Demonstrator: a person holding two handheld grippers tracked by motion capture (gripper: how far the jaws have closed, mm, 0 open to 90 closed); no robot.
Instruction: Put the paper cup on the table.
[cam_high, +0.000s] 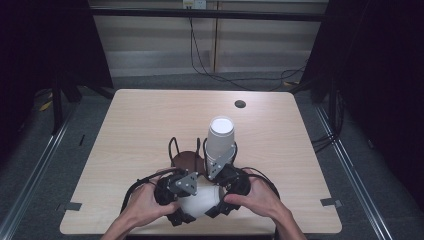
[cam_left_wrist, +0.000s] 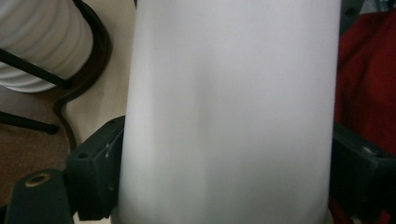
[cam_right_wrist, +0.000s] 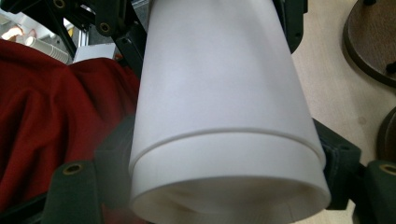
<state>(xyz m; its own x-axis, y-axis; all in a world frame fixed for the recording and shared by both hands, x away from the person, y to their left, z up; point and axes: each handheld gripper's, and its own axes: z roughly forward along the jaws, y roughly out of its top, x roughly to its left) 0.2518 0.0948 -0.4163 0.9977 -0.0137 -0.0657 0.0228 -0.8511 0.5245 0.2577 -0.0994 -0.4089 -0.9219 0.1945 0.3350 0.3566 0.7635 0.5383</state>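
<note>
Two white paper cups (cam_high: 200, 199), nested one in the other, lie on their side between both grippers at the table's near edge. My left gripper (cam_high: 187, 202) is shut on the cup wall (cam_left_wrist: 229, 93), which bulks between its black jaws. My right gripper (cam_high: 216, 200) is shut on the rim end (cam_right_wrist: 224, 163), whose open mouth faces the camera. A seam shows where the far cup (cam_right_wrist: 219, 70) meets it. The left gripper's jaws clamp that far end at the top of the right gripper view.
A tall stack of white cups (cam_high: 220, 137) stands in a black wire holder on a round brown base (cam_high: 187, 160) just beyond the grippers, and its cups (cam_left_wrist: 42, 42) show at upper left. The pale wooden table (cam_high: 150, 120) has a cable hole (cam_high: 240, 104) farther back. A red garment (cam_right_wrist: 46, 116) lies behind.
</note>
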